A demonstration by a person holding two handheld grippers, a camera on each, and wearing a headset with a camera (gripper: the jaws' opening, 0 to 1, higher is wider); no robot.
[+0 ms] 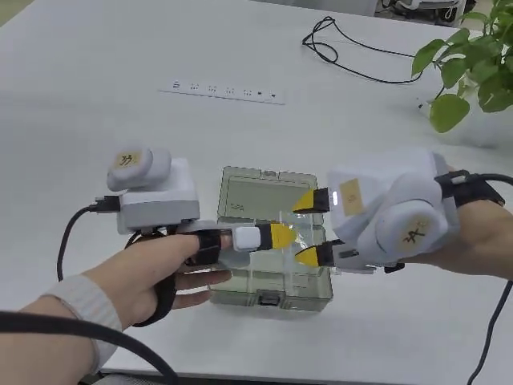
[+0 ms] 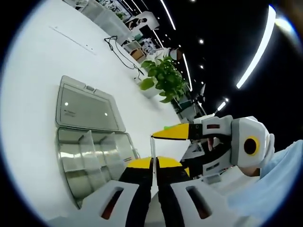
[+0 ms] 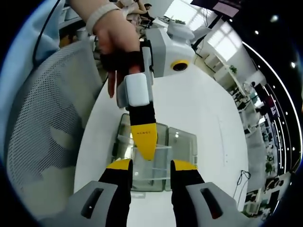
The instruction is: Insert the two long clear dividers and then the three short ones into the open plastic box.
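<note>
hovering over white table [image 1: 96, 96]: left claw [image 2: 154, 164] clamped on clear divider [image 2: 152, 146], right claw [image 3: 152, 165] apart

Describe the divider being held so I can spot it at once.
Start at the open box in the middle of the white table. Just above it, the left gripper is shut on a thin clear divider, seen edge-on between its jaws. Unlike the dividers standing inside the box, this one is up in the air.
</note>
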